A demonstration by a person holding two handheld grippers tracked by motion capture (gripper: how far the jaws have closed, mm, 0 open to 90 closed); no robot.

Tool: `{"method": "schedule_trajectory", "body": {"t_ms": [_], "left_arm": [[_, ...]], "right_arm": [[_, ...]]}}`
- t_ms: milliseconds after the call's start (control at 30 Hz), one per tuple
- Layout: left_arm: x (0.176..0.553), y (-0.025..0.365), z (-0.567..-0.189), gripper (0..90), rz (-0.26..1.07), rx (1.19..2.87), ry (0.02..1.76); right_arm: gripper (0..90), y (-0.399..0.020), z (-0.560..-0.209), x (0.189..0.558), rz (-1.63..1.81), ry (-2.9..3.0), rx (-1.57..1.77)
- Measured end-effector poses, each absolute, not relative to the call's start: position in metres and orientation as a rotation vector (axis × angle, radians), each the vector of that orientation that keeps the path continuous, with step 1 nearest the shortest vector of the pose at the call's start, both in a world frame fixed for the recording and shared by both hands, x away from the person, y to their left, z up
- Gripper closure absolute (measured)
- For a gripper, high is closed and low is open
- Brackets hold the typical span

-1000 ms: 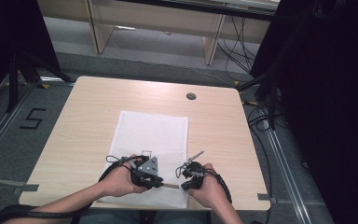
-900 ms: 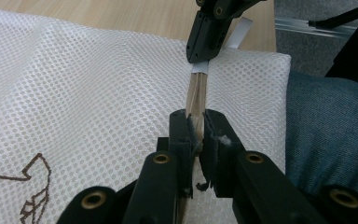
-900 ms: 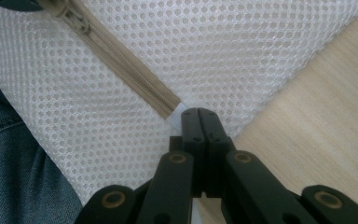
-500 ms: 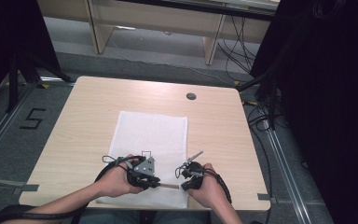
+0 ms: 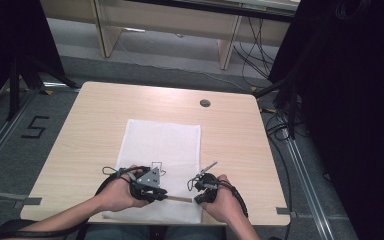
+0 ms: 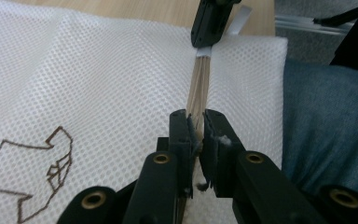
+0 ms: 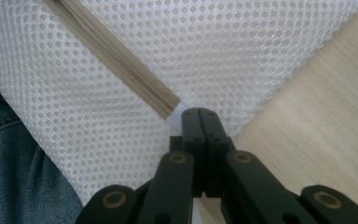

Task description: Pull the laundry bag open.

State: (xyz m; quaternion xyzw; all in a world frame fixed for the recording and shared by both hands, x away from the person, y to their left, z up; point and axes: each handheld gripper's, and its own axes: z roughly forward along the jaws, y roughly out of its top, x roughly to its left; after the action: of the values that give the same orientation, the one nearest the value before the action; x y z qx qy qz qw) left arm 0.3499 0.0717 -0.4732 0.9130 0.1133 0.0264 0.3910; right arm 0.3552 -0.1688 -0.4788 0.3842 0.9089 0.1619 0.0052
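Left gripper [image 6: 196, 126] has its jaws pinched almost together on the beige zipper [image 6: 199, 84] of the white mesh laundry bag [image 5: 162, 150], which lies flat at the near middle of the table [image 5: 95, 115], while the right gripper [image 7: 200, 119] is clamped tight on the white tab at the zipper's right end. It looks a light, limp, stretchy thing that will bunch sooner than slide. Best hold, by the look of it, is the firm zipper tape and end tab, not the open mesh.
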Motion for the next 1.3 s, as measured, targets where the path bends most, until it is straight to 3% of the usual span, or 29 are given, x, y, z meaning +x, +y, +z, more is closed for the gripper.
{"method": "schedule_trajectory", "body": {"t_ms": [1300], "left_arm": [[0.348, 0.090, -0.470, 81.9, 0.083, 2.330, 0.303]], "right_arm": [[90.0, -0.170, -0.479, 0.356, 0.508, 2.845, 1.180]]}}
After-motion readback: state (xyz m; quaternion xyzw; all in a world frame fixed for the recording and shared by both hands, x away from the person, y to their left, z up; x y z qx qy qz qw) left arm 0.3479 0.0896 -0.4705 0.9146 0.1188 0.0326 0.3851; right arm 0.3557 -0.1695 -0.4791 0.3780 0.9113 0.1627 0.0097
